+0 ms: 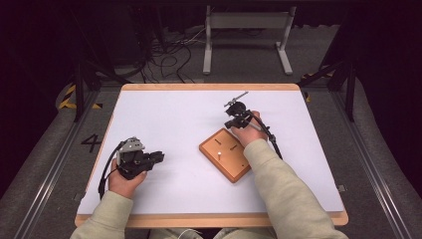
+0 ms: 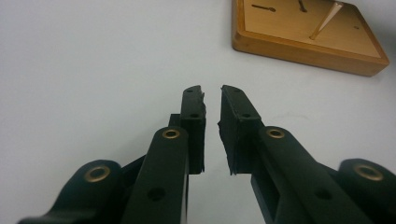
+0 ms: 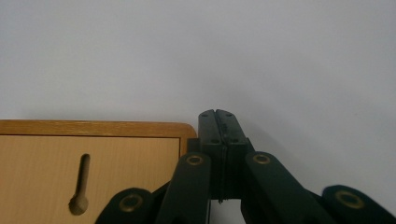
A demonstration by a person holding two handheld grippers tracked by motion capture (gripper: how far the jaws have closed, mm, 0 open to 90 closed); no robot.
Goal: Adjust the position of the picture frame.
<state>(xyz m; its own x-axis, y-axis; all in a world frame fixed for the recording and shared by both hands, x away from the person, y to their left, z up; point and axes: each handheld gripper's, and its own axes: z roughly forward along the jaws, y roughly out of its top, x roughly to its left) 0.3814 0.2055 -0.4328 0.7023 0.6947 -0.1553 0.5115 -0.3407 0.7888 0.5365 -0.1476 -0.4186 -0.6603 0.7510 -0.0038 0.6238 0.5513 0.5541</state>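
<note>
A flat wooden block (image 1: 234, 162) lies right of the middle of the white table top (image 1: 169, 119). A pale peg (image 1: 218, 153) stands upright in it. In the left gripper view the block (image 2: 303, 44) and its peg (image 2: 325, 21) lie ahead to the right. My left gripper (image 1: 158, 157) (image 2: 212, 93) rests near the table's left side, jaws a narrow gap apart with nothing between them. My right gripper (image 1: 230, 123) (image 3: 216, 114) is shut with nothing in it, just beside the block's far corner (image 3: 42, 163). A keyhole slot (image 3: 81, 184) shows in the block's top.
The table has a wooden rim (image 1: 209, 219) all round. Behind it stand a white metal frame (image 1: 246, 30) and loose cables (image 1: 169, 55) on the floor. A "4" (image 1: 92, 143) is marked on the floor at the left.
</note>
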